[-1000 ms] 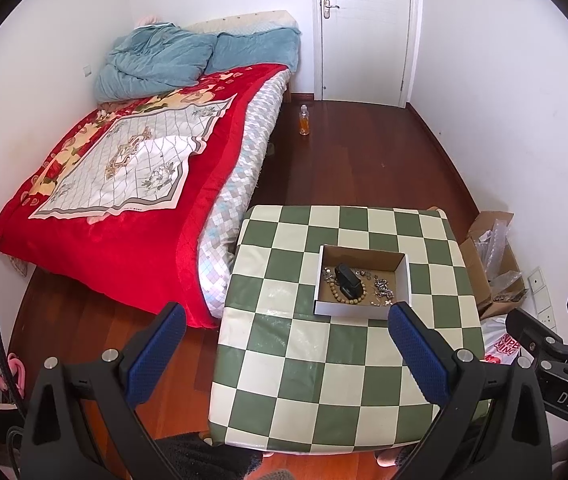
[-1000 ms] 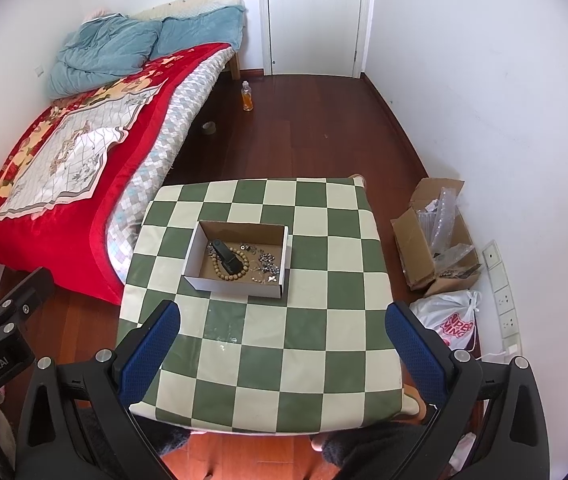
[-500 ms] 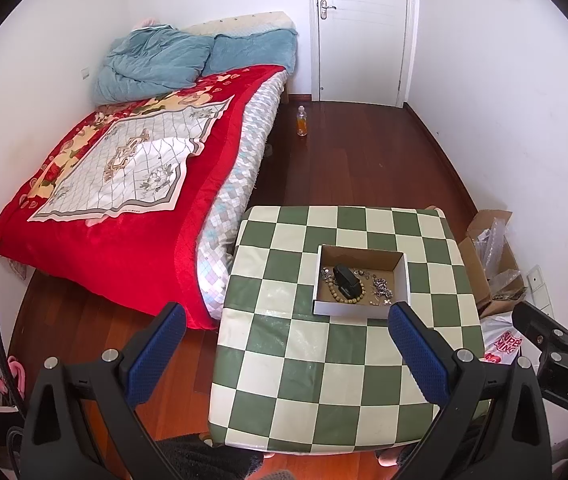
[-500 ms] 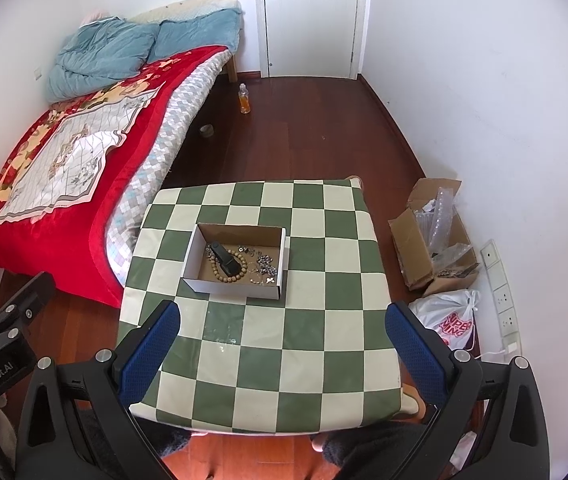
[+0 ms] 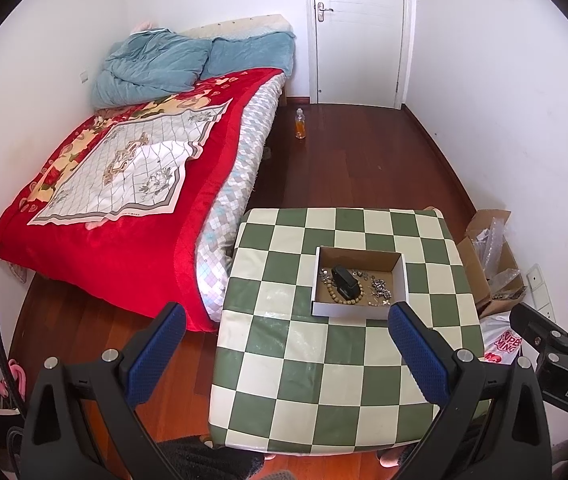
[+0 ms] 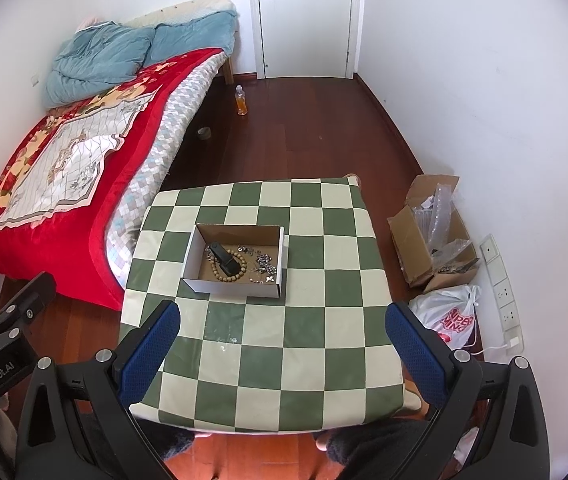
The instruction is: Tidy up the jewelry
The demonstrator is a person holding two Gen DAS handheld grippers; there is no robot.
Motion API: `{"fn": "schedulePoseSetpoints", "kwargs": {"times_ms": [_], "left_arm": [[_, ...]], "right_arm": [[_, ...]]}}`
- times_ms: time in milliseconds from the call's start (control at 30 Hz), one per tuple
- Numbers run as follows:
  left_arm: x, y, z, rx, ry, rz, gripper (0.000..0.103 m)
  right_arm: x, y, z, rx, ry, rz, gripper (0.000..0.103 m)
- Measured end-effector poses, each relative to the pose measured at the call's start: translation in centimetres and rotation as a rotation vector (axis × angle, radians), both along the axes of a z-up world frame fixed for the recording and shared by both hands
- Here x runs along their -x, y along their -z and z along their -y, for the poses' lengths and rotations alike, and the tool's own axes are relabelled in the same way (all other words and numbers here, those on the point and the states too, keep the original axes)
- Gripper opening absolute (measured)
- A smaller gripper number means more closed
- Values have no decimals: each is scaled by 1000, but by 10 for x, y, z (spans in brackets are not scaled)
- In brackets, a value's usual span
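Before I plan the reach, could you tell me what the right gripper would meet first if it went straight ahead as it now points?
Probably the checkered tabletop, just short of the cardboard box; the right gripper is open, and depth is uncertain.

Both wrist cameras are sitting high above the checkered table (image 5: 324, 360) (image 6: 284, 360), tilting down and forward toward the door (image 5: 360, 32) (image 6: 304, 16). Left view is looking from the table's left near edge, right view from farther right. Both are taking in the cardboard box (image 5: 358, 286) (image 6: 235, 264), the bed (image 5: 123, 184) (image 6: 63, 168), and the floor.
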State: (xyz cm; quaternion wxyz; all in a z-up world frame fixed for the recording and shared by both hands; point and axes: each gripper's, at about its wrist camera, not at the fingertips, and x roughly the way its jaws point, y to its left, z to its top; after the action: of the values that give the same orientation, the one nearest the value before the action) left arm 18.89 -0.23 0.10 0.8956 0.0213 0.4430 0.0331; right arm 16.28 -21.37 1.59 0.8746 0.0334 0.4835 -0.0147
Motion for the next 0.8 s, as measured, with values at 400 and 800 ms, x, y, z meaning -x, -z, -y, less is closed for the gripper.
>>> {"fn": "schedulePoseSetpoints", "kwargs": {"times_ms": [400,800], "left_arm": [[4,0,0,-3,5,8,103],[7,-2,-1,1,7,19,103]], "right_arm": [[3,-2,-3,-1,7,10,103],[4,-9,0,-4,9,18,103]]}}
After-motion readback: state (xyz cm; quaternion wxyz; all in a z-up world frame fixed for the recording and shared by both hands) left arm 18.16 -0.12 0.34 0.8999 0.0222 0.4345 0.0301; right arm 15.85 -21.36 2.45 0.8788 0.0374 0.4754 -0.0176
